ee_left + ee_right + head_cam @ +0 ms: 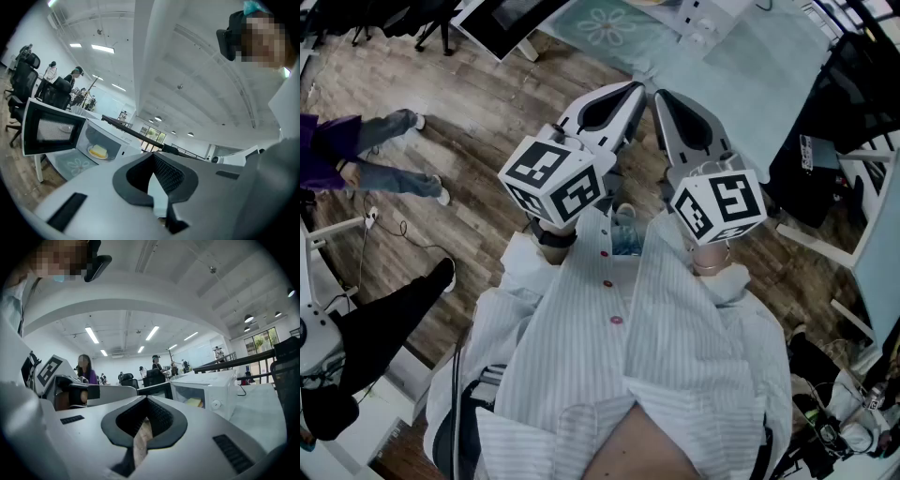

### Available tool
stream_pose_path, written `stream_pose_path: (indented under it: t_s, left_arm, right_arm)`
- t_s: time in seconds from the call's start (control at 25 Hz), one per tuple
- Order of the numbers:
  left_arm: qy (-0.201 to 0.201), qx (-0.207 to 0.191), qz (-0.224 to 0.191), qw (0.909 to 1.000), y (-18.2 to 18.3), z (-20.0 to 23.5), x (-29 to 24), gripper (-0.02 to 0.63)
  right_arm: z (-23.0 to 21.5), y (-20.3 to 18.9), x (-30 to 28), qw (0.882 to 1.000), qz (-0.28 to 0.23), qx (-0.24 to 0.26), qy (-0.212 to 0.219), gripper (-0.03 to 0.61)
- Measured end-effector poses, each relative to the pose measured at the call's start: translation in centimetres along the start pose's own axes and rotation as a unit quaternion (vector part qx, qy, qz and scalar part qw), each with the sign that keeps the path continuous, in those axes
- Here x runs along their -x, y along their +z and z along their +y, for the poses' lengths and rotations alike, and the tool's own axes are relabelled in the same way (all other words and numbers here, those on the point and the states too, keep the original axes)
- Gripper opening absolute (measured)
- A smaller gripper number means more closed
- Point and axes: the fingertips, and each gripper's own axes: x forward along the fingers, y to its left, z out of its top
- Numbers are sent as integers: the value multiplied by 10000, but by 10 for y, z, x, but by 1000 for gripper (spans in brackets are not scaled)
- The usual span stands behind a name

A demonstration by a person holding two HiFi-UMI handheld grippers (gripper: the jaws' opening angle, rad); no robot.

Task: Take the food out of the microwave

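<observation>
A white microwave [115, 136] stands on a table with its door [49, 131] swung open to the left. Inside, a yellow block of food [97, 151] lies on a plate. The right gripper view shows the same microwave [213, 383] with the food [193, 402] behind its opening. My left gripper [635, 90] and right gripper [660, 96] are held side by side in front of my chest, well short of the microwave. Both are shut with nothing between the jaws. They point roughly level toward the table.
The table [722, 75] carries a pale cloth with a flower print [70, 165]. A wooden floor [469, 141] lies between me and it. People stand at the left [384, 131] and in the background [85, 367]. Office chairs [23, 77] stand beyond the microwave.
</observation>
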Motion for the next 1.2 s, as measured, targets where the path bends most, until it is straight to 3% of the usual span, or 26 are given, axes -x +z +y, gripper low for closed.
stream_pose_path:
  t_s: [0.8, 1.2]
  left_arm:
    - [209, 129, -163, 9996, -12, -15, 8, 8]
    - [245, 100, -248, 9993, 4, 25, -2, 8]
  right_arm:
    - [3, -11, 15, 9995, 119, -92, 292, 32]
    - [-6, -14, -29, 9992, 137, -185, 321, 32]
